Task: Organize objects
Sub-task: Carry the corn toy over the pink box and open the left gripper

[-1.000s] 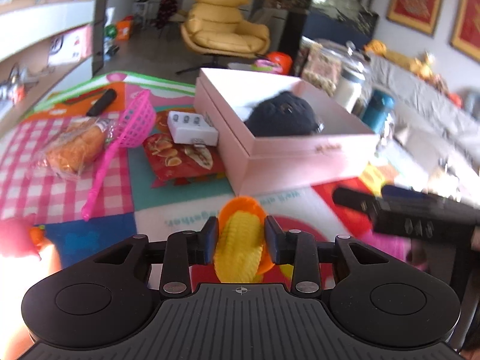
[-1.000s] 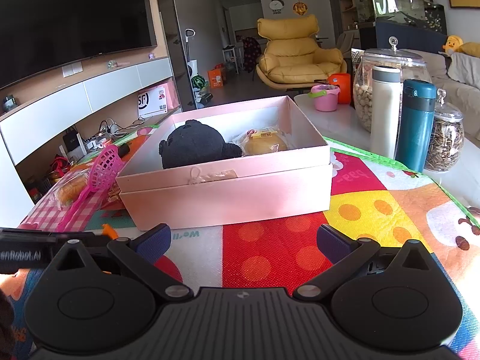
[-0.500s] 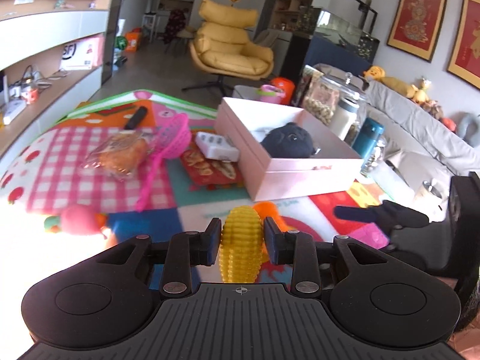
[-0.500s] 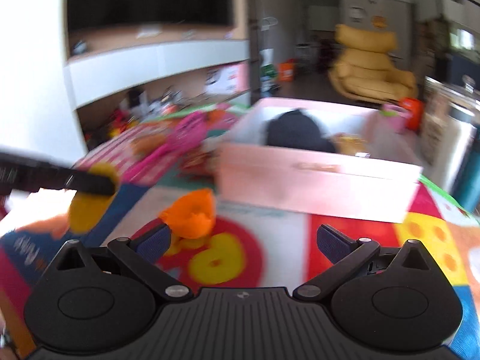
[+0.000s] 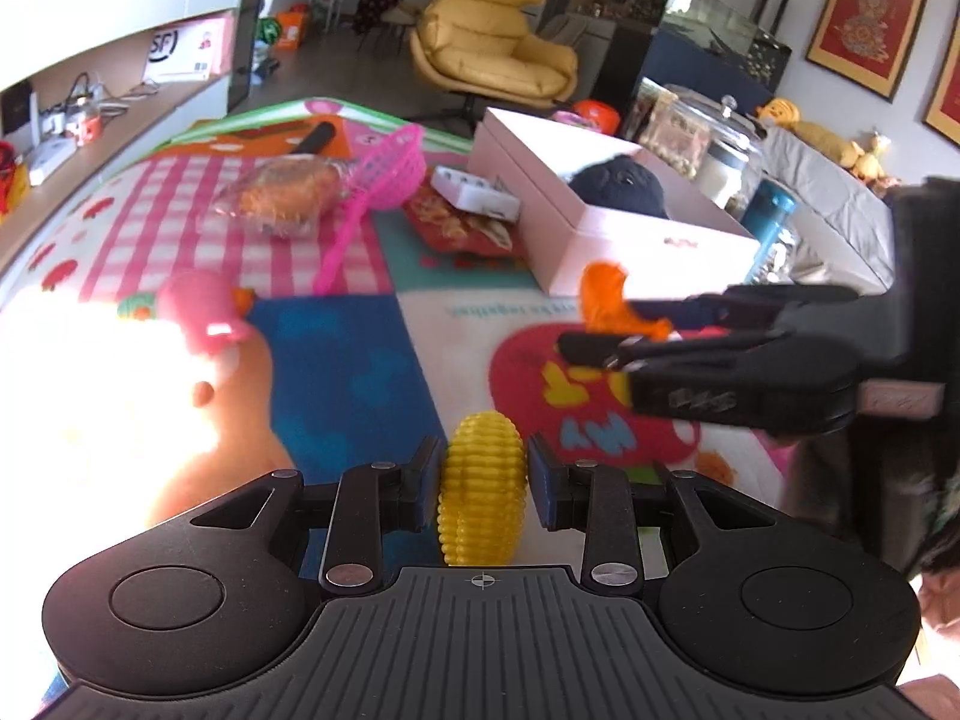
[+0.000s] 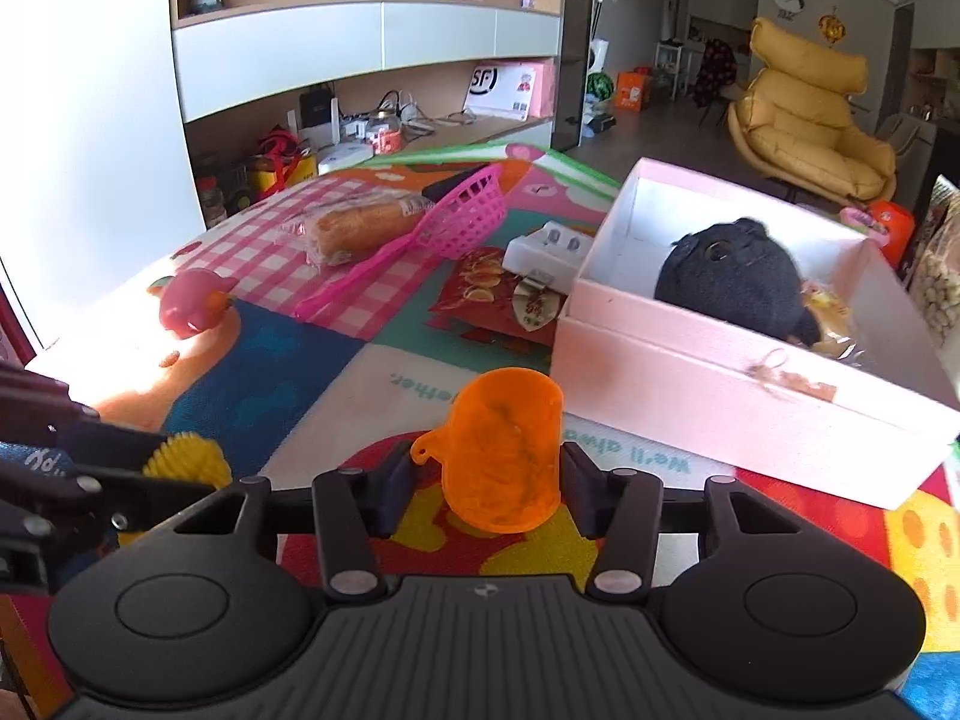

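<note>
Left wrist view: my left tool (image 5: 482, 477) is closed on the yellow corn toy (image 5: 482, 483), which sits upright between the two pads at lower centre of the frame. A second ago this toy still sat inside the orange cup; now the cup is gone from it. At right of centre my right tool (image 5: 606, 324) comes in from the right edge with the orange cup (image 5: 609, 300) at its tips, lifted clear of the play mat (image 5: 348, 360). The pink box (image 5: 630, 240) lies beyond it, upper right of centre, with a dark plush toy (image 5: 621, 189) inside.

Right wrist view: the right tool (image 6: 486, 480) is narrowed around the orange cup (image 6: 507, 450). The right pad touches the cup wall; on the left side I cannot tell whether the pad bears on the wall or only on the small handle. Half a second ago this tool stood wide and empty. The corn toy (image 6: 186, 453) shows at lower left in the left tool (image 6: 120, 474). The pink box (image 6: 720, 384) stands at right, just beyond the cup.

Judgement: the two toys are now separated, one per tool, and both are ready to go to the box.
</note>
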The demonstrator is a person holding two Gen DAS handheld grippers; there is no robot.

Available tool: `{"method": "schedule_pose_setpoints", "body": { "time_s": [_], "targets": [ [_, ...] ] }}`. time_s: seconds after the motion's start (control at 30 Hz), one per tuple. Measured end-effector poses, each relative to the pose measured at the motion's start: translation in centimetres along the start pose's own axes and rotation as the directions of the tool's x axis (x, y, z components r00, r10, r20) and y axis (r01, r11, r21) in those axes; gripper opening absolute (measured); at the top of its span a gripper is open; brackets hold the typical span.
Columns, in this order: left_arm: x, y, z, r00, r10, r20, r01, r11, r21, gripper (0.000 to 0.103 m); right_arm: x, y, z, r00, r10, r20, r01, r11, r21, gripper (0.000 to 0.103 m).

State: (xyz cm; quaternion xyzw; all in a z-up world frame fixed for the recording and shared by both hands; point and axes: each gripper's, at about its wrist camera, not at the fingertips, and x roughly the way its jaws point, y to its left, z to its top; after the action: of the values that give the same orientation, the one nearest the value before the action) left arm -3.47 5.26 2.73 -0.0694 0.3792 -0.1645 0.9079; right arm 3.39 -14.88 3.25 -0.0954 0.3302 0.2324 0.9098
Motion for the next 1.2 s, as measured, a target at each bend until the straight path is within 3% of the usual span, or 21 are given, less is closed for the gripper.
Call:
{"method": "schedule_pose_setpoints", "body": {
  "time_s": [0.13,0.27,0.37,0.47,0.5,0.57,0.6,0.77,0.93,0.97,1.0,1.07,1.2],
  "targets": [
    [-0.3,-1.7,0.4,0.998,-0.067,0.000,0.067,0.997,0.031,0.035,-4.3,-1.0,-0.7,0.999,0.001,0.045,-0.001,1.000,-0.011,0.051],
    [0.0,-4.7,5.0,0.989,-0.117,0.088,0.109,0.990,0.094,0.035,-7.8,-3.2,-1.9,0.994,-0.067,0.080,0.066,0.998,0.018,0.051],
    [1.2,-7.3,10.8,0.967,-0.115,0.225,0.088,0.988,0.128,0.035,-9.3,-5.2,-2.2,0.985,-0.129,0.111,0.124,0.991,0.054,0.051],
    [4.1,-8.7,16.4,0.929,-0.153,0.336,0.121,0.986,0.114,0.036,-9.9,-6.6,-2.2,0.977,-0.163,0.139,0.151,0.984,0.098,0.051],
    [5.9,-8.8,18.0,0.931,-0.148,0.334,0.121,0.988,0.099,0.038,-9.9,-7.1,-2.2,0.975,-0.168,0.145,0.152,0.982,0.113,0.051],
    [9.6,-8.8,20.3,0.965,-0.087,0.248,0.074,0.996,0.058,0.035,-9.9,-7.8,-2.1,0.973,-0.177,0.151,0.156,0.978,0.138,0.051],
    [10.8,-8.8,20.7,0.972,-0.067,0.225,0.057,0.997,0.050,0.035,-10.0,-8.2,-2.1,0.972,-0.180,0.153,0.158,0.976,0.150,0.051],
    [9.4,-8.2,18.6,0.952,-0.077,0.297,0.060,0.996,0.065,0.035,-10.0,-10.5,-1.3,0.962,-0.196,0.188,0.160,0.968,0.192,0.051],
    [6.3,-6.2,12.3,0.953,-0.096,0.286,0.088,0.995,0.040,0.035,-8.0,-13.6,3.0,0.950,-0.204,0.238,0.144,0.959,0.246,0.051],
    [5.9,-5.9,10.7,0.958,-0.091,0.273,0.083,0.996,0.041,0.035,-7.3,-14.1,3.8,0.947,-0.213,0.240,0.151,0.956,0.252,0.055],
    [5.5,-5.5,9.3,0.964,-0.082,0.252,0.074,0.996,0.044,0.035,-6.6,-14.6,4.6,0.946,-0.225,0.234,0.161,0.951,0.263,0.075],
    [5.1,-4.7,6.8,0.978,-0.054,0.201,0.044,0.997,0.056,0.035,-5.4,-15.0,5.4,0.940,-0.252,0.228,0.182,0.940,0.289,0.095],
    [4.7,-2.8,3.7,0.993,-0.004,0.117,-0.005,0.997,0.075,0.035,-4.1,-13.7,4.2,0.954,-0.225,0.198,0.160,0.941,0.297,0.103]
  ]
}}
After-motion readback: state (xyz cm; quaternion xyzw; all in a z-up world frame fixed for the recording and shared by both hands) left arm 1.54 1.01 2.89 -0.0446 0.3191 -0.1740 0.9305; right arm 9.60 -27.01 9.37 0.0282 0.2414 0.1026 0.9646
